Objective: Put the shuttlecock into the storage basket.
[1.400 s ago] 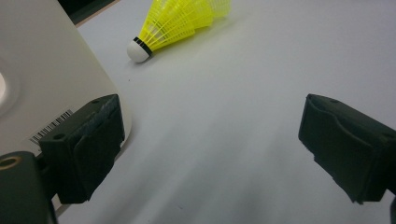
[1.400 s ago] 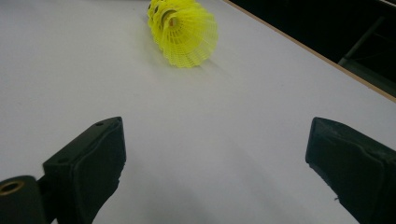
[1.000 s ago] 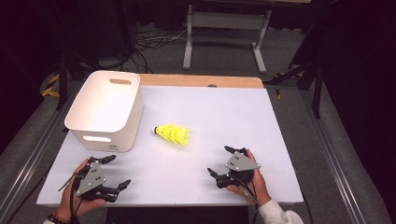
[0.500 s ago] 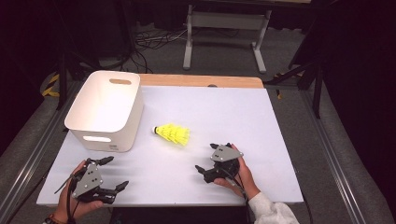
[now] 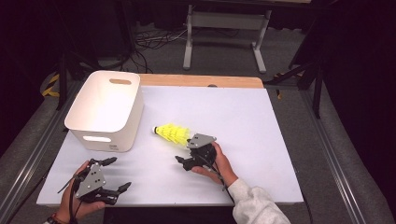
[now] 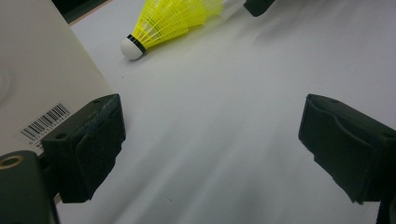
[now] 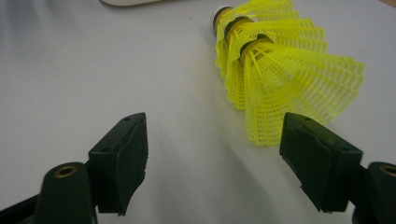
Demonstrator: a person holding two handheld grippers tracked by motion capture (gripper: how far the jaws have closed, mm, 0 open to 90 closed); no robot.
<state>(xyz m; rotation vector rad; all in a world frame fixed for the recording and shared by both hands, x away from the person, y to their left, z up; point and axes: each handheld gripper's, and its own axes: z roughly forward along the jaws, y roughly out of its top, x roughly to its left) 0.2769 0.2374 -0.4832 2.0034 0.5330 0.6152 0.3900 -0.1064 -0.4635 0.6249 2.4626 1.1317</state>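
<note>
Having been brought forward toward the yellow shuttlecocks [image 5: 173, 134] lying on the counter [image 5: 243, 121] beside the white bin [image 5: 105, 112], the right tongs [image 5: 183, 162] are held apart — a grasp seems imminent; left tongs [image 5: 116, 175] gape idle.

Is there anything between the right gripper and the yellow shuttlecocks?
No. In the right gripper view, bare white table lies between the open right gripper and the shuttlecocks.

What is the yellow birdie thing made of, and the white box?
The yellow shuttlecocks look like plastic: thin netted skirts, several nested together, with a white rounded tip, maybe foam or cork. The white bin looks like smooth matte plastic, with moulded handle slots.
</note>
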